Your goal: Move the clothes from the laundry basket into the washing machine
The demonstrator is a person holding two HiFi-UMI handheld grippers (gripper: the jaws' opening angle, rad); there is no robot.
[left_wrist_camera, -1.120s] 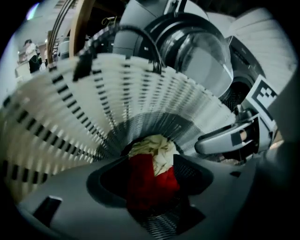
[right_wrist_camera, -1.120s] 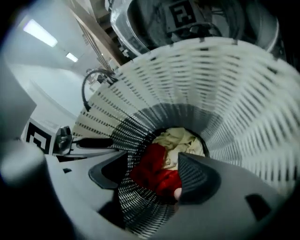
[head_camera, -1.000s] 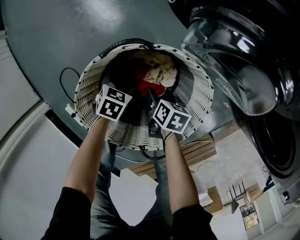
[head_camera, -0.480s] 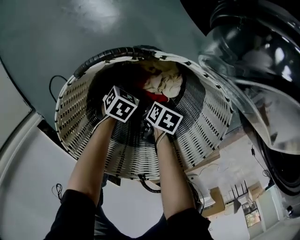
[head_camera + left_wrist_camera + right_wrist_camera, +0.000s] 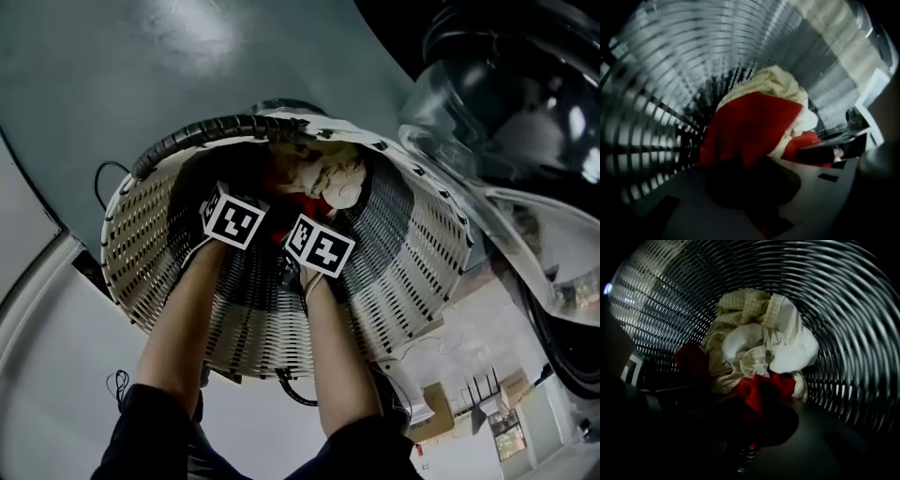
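Reaching deep into the laundry basket (image 5: 412, 253), having just clamped left gripper (image 5: 752, 187) and right gripper (image 5: 757, 427) fingers on the red garment (image 5: 750, 126), probably for a two-point lift out.

The head view is bent strongly by a wide lens, and edges are curved toward the corners. Glare is seen on the glass door (image 5: 506, 103); the basket (image 5: 412, 244) interior is shadowed. Both gripper views are dim and blackened at the corners. Their near foreground is blurred and dark. The clothes (image 5: 759, 343) are lit through the weave.
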